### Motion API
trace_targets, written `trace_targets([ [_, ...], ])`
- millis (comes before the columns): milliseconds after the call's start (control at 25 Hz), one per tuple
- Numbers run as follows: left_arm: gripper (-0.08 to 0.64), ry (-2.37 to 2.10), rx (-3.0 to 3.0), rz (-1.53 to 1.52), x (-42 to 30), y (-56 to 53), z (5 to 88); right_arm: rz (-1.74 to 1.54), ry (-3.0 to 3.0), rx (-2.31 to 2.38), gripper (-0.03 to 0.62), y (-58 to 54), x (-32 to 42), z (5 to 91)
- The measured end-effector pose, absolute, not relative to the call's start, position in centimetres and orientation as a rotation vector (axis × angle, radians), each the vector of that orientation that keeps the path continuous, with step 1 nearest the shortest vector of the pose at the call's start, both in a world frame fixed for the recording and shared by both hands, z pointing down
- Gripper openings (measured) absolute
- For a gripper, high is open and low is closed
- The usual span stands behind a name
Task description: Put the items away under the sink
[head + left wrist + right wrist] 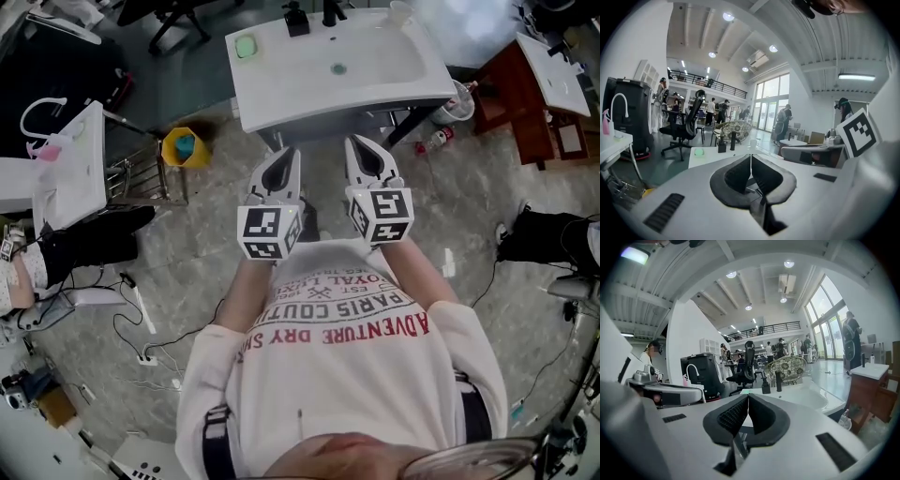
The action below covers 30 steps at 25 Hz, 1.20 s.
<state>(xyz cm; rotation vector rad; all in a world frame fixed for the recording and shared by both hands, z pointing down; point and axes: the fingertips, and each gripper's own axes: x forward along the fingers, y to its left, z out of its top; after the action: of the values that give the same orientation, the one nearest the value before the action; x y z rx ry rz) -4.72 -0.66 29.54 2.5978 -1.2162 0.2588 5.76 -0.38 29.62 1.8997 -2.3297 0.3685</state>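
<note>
The white sink unit (375,70) stands ahead of me, with a green soap (245,45), a black dispenser (296,19), a black tap (330,11) and a clear cup (400,12) on its top. My left gripper (292,155) and right gripper (355,142) are held side by side just in front of the unit. Both are shut with nothing between the jaws. In the left gripper view the jaws (750,157) meet before the sink top (708,159). The right gripper (747,398) points at the basin (811,397). A small bottle (437,139) lies on the floor by the unit's right side.
A clear container (457,101) sits right of the sink unit. A brown wooden cabinet (525,103) stands at the right. At the left are a yellow bucket (184,147), a wire rack (141,178) and another white basin (66,164). Cables (141,328) trail over the floor.
</note>
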Motion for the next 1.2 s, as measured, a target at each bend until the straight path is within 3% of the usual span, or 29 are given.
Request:
trace_targets([
  [600, 0.028, -1.166, 2.577, 0.224, -2.4, -19.1, 30.8, 0.342, -2.253, 1.957, 0.025, -17.4, 9.1, 30.6],
  [1200, 0.028, -1.147, 2.513, 0.259, -4.0, -35.8, 33.8, 0.383, -2.219, 1.887, 0.025, -35.1, 7.0, 34.3],
])
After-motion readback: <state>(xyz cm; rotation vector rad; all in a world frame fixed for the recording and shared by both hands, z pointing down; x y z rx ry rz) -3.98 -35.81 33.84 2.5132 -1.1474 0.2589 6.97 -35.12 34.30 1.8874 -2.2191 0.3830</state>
